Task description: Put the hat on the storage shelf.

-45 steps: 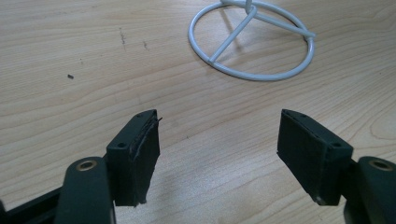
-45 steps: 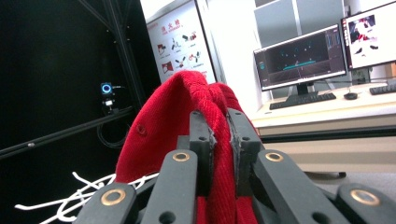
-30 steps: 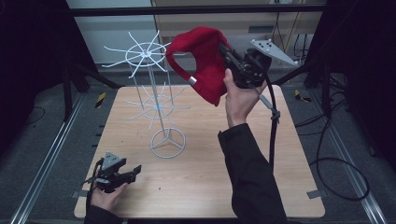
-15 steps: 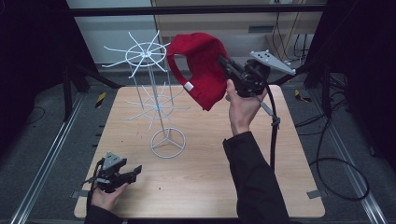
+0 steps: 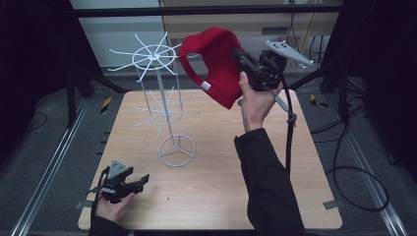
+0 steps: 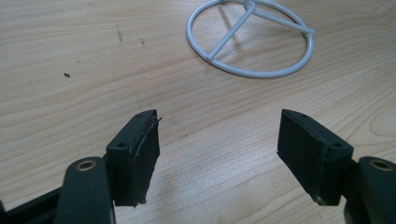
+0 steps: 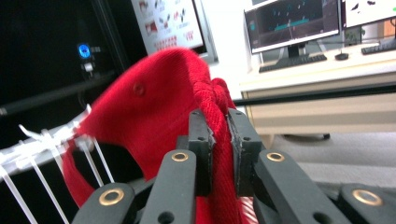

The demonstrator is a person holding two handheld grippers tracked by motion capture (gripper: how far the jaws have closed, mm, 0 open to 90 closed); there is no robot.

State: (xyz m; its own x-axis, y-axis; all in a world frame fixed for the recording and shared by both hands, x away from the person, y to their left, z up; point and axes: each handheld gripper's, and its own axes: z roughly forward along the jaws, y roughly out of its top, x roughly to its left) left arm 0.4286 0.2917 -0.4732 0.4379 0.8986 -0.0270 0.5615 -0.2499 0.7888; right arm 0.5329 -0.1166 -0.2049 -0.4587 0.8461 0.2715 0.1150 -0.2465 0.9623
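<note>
One red knitted cap [image 5: 216, 61], pinched in the right gripper [image 7: 219, 154] above the far table edge beside one white two-tier wire rack [image 5: 162, 98]; left gripper [image 6: 217, 149], jaws spread, rests near the wooden table [image 5: 216, 182] front-left corner.

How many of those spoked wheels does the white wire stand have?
2. The upper wheel tops the white wire stand, beside the red hat; the lower wheel sits halfway down its pole.
</note>
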